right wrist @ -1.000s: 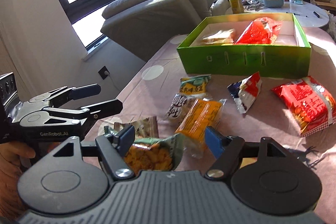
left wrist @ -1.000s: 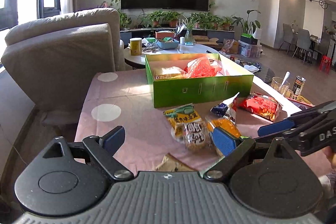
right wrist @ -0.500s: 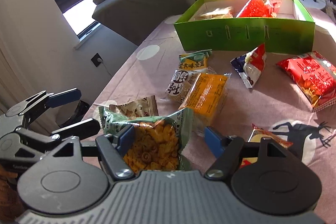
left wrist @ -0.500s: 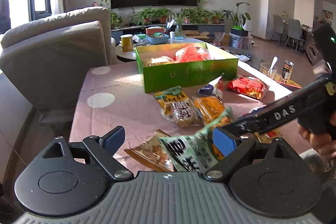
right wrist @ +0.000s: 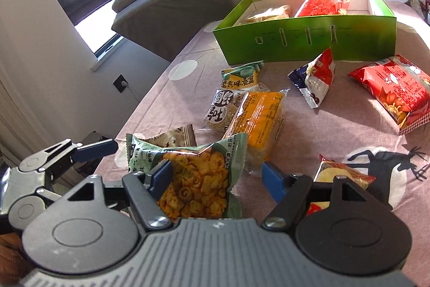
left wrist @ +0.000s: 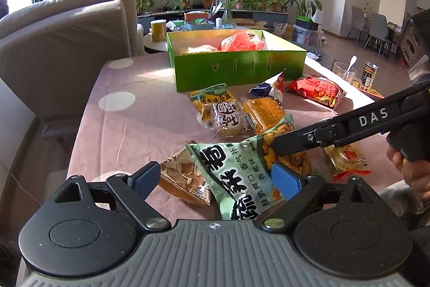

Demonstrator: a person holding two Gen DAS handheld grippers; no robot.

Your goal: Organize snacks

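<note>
A green bag of orange crisps [right wrist: 199, 179] lies near the table's front edge, between the fingers of my open right gripper [right wrist: 216, 176]; the right pad stands clear of it. In the left wrist view the same green bag [left wrist: 236, 174] sits between the fingers of my open left gripper [left wrist: 215, 179], and my right gripper [left wrist: 285, 145] reaches over it from the right. Beyond it stands the green box [left wrist: 236, 66], holding a red bag [left wrist: 239, 42] and a pale packet. Loose snacks lie in front of the box: an orange packet [left wrist: 264, 112], a red bag [left wrist: 317, 90] and a brown packet [left wrist: 182, 179].
A grey sofa [left wrist: 67, 31] stands left of the pink-clothed table [left wrist: 139, 120]. A glass with a spoon [left wrist: 344, 70] and a can [left wrist: 369, 74] stand at the right edge. A low round table with a yellow cup [left wrist: 158, 30] lies behind the box.
The left gripper has sunk and drawn back, so the green bag now shows between its fingers. The right gripper has come in over the bag. Both stay open.
</note>
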